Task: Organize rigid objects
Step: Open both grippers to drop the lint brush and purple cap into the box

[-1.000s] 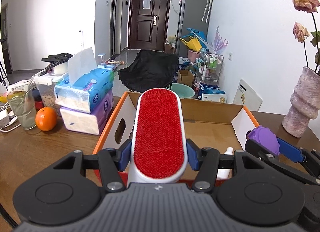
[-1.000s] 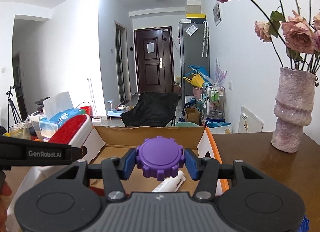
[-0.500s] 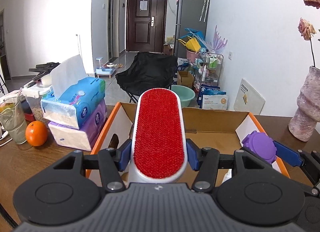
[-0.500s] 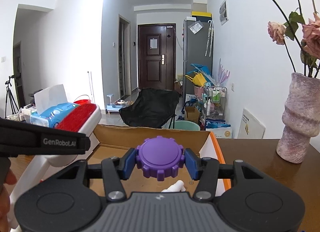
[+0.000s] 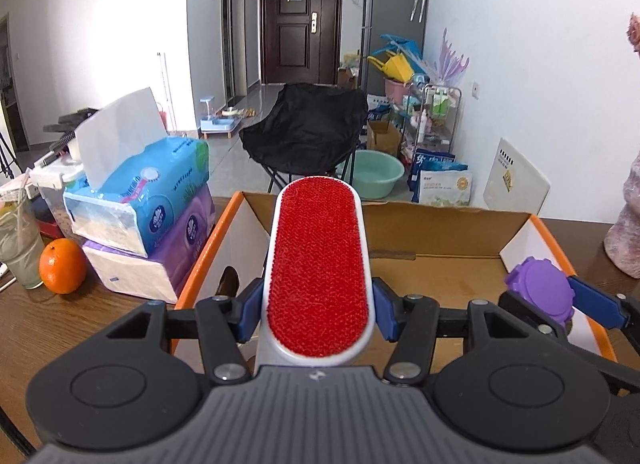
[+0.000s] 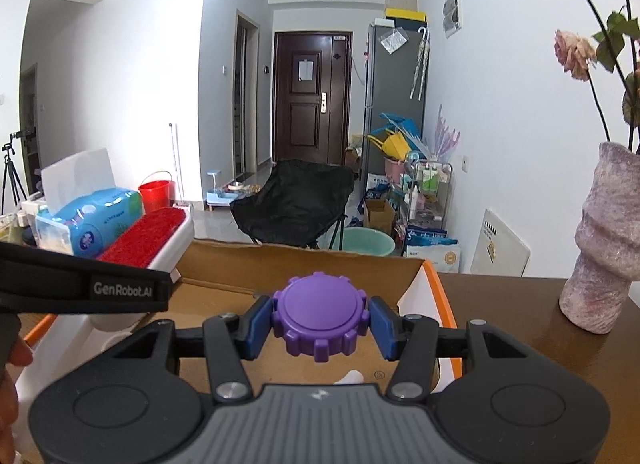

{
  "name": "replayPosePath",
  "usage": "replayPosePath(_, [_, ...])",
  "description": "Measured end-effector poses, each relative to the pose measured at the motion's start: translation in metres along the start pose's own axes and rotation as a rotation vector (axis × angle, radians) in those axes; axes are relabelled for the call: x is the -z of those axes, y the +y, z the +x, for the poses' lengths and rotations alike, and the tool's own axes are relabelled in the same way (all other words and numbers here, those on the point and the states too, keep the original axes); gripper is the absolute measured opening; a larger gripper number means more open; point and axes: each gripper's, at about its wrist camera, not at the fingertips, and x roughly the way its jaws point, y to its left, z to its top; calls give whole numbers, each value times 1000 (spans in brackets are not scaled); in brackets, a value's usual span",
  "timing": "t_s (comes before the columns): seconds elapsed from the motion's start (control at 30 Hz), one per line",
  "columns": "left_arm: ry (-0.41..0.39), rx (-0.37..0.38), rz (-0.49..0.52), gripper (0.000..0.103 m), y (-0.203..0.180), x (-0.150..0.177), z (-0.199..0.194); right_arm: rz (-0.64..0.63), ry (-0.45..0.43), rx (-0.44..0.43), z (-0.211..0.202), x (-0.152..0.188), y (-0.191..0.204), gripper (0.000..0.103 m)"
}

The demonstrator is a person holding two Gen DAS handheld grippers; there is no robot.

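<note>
My left gripper (image 5: pixel 318 314) is shut on a white lint brush with a red pad (image 5: pixel 320 264), held above an open cardboard box with orange edges (image 5: pixel 440 260). My right gripper (image 6: pixel 319 322) is shut on a purple ridged cap (image 6: pixel 319 316) over the same box (image 6: pixel 304 264). In the left wrist view the purple cap (image 5: pixel 538 294) hangs at the box's right side. The right wrist view has the brush (image 6: pixel 148 236) at the left. A white tube tip (image 6: pixel 352 376) lies on the box floor.
Two stacked tissue packs (image 5: pixel 152 219), an orange (image 5: pixel 62 266) and a glass (image 5: pixel 18 248) stand left of the box on the brown table (image 5: pixel 60 328). A mottled vase with dried roses (image 6: pixel 604 248) stands to the right. A hand (image 6: pixel 10 396) shows at the left edge.
Both grippers have moved forward over the box with their loads still held. The tissue packs and the vase now sit closer and further out to the sides.
</note>
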Motion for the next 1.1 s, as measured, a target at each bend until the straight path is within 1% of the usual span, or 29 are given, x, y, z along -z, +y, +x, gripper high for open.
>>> replayPosePath(0.13, [35,-2,5,58,2,1,9,1,19,4,6,1,2,52])
replayPosePath(0.17, [51,-4,-1,60,3,1,10,1,23,6,7,2,1,52])
replayPosePath(0.2, [47,-11,-8,66,5,1,9,2,29,6,8,2,0,52])
replayPosePath(0.23, [39,-22,-11,84,6,1,7,3,39,4,8,2,0,60])
replayPosePath(0.27, [32,-30,-17,100,7,-1,2,4,50,4,8,2,-1,69])
replayPosePath(0.3, [15,-28,-21,103,9,-2,-4,6,58,13,7,2,-2,92])
replayPosePath(0.33, [-3,-31,-23,103,11,-3,-10,9,61,27,7,2,-4,103])
replayPosePath(0.4, [2,-41,-22,103,13,-4,-16,15,44,46,3,1,-6,103])
replayPosePath(0.5, [2,-38,-31,103,16,-5,-19,28,42,43,-1,-1,-7,103])
replayPosePath(0.73, [12,-42,-25,103,15,-5,-19,15,34,34,-4,-4,-9,103])
replayPosePath(1.1, [-9,-35,-21,103,16,1,-33,14,21,31,-15,-2,-8,103])
